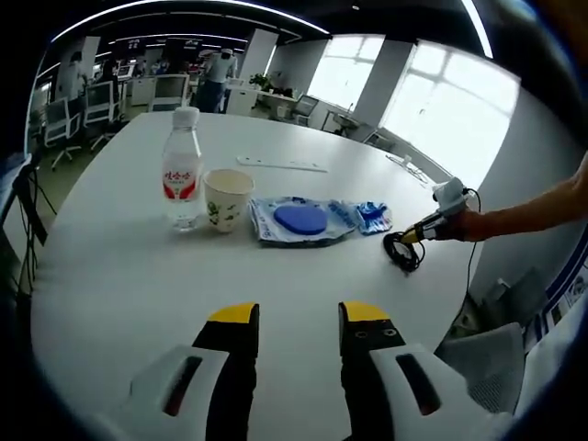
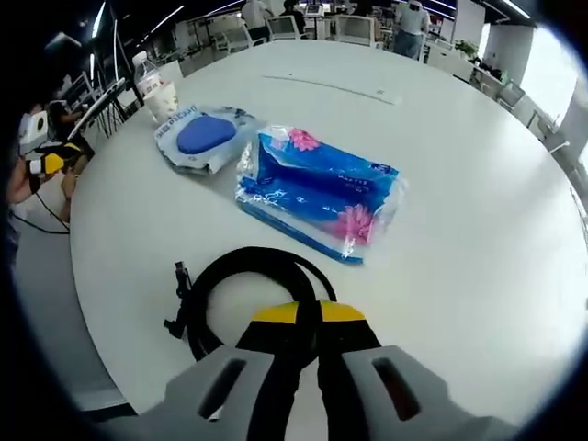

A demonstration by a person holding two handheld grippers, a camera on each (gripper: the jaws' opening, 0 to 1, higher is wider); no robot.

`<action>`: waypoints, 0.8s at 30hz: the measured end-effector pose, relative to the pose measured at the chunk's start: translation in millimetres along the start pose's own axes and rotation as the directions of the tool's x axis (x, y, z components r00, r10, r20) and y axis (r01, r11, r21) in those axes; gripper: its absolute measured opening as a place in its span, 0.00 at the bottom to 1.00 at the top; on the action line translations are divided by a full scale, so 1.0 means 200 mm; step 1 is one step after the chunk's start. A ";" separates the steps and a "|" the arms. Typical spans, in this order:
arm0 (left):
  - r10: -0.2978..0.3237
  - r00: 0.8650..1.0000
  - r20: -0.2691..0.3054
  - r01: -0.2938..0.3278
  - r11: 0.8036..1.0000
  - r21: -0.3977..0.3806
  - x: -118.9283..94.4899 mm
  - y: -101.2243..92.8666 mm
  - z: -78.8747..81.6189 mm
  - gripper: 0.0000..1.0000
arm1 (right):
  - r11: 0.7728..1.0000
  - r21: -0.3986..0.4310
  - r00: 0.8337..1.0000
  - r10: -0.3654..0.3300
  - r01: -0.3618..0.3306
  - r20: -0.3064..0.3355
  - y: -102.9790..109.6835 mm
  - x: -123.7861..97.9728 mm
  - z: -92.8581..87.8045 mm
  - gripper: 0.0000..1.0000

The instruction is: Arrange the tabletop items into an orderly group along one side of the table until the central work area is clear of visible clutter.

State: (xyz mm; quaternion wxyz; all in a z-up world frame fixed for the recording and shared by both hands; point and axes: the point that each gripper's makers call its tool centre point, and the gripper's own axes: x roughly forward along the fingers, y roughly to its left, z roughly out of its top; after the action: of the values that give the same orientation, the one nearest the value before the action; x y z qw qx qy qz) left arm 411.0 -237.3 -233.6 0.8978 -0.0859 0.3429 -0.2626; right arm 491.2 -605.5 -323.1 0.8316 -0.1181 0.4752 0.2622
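In the left gripper view a water bottle (image 1: 182, 170), a paper cup (image 1: 227, 197), a wipes pack with a blue lid (image 1: 299, 219) and a blue tissue pack (image 1: 372, 216) stand in a row across the white table (image 1: 138, 276). My left gripper (image 1: 299, 317) is open over bare table in front of them. To the right, a person's arm holds my right gripper (image 1: 430, 225) at a black cable coil (image 1: 401, 250). In the right gripper view my right gripper (image 2: 308, 314) is shut on the cable coil (image 2: 241, 276), with the tissue pack (image 2: 317, 193), wipes pack (image 2: 204, 136) and bottle (image 2: 152, 87) beyond.
A long white strip (image 1: 280, 163) lies on the table behind the row. The table edge (image 2: 110, 331) curves close by the cable. Office chairs (image 1: 83, 110) and desks stand beyond the far side. My left gripper (image 2: 46, 163) appears at the left edge.
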 end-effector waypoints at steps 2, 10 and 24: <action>-0.001 1.000 0.000 0.001 1.000 0.001 0.00 0.00 0.00 0.33 | 1.000 -0.015 1.000 0.007 -0.007 0.005 0.02 0.00 0.02 0.02; -0.005 1.000 0.004 0.005 1.000 0.006 0.00 0.00 0.01 0.33 | 0.997 -0.062 0.998 0.047 -0.044 0.044 0.15 0.01 0.12 0.01; -0.006 1.000 0.013 0.006 1.000 -0.001 -0.01 0.00 0.00 0.33 | 0.982 -0.150 0.991 0.121 -0.111 0.064 0.35 0.10 0.27 0.01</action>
State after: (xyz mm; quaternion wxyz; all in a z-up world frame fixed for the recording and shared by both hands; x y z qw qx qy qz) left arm 409.7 -235.6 -232.1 0.8991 -0.0891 0.3370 -0.2647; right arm 499.6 -515.9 -308.9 0.8208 -0.1412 0.4300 0.3485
